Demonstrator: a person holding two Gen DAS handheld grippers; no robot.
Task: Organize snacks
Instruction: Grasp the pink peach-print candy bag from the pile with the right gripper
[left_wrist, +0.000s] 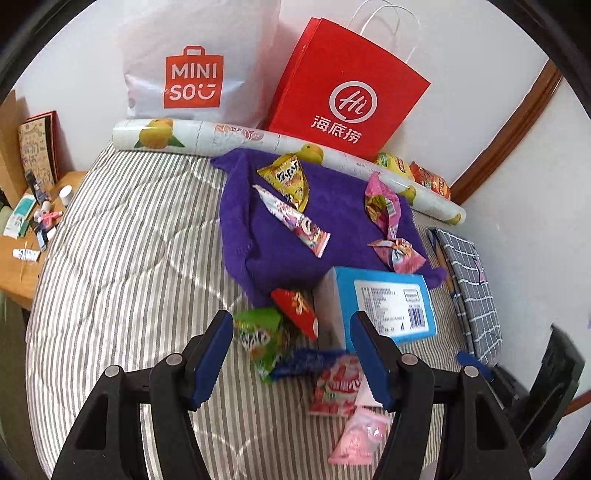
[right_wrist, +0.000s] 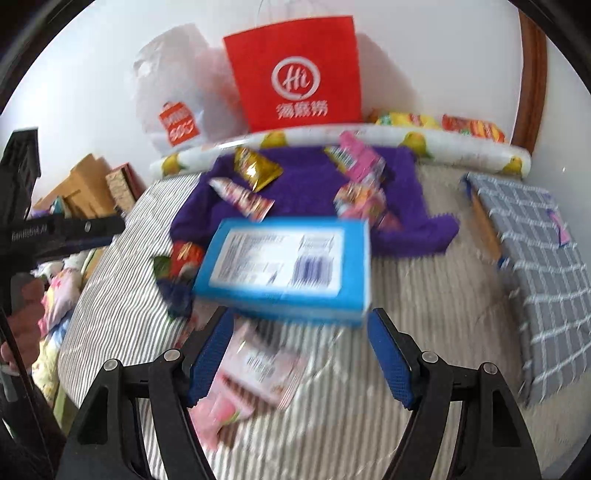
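Snacks lie scattered on a striped bed quilt (left_wrist: 129, 240). My left gripper (left_wrist: 291, 365) is open above a green packet (left_wrist: 258, 339), a blue packet (left_wrist: 299, 363) and a strawberry packet (left_wrist: 338, 387), touching none. A blue box (left_wrist: 384, 306) stands just beyond it, a red packet (left_wrist: 295, 308) beside it. A purple towel (left_wrist: 332, 206) carries a yellow packet (left_wrist: 286, 177) and pink packets (left_wrist: 384, 206). My right gripper (right_wrist: 301, 354) is open just short of the blue box (right_wrist: 288, 266), over a pink packet (right_wrist: 258, 369). The right wrist view is blurred.
A red paper bag (left_wrist: 347, 92) and a white MINISO bag (left_wrist: 195, 74) lean on the wall behind a lemon-print roll (left_wrist: 258, 140). More snack bags (left_wrist: 428, 177) lie in the corner. A grey checked fabric case (left_wrist: 469, 280) lies at right. A cluttered desk (left_wrist: 22, 266) stands left.
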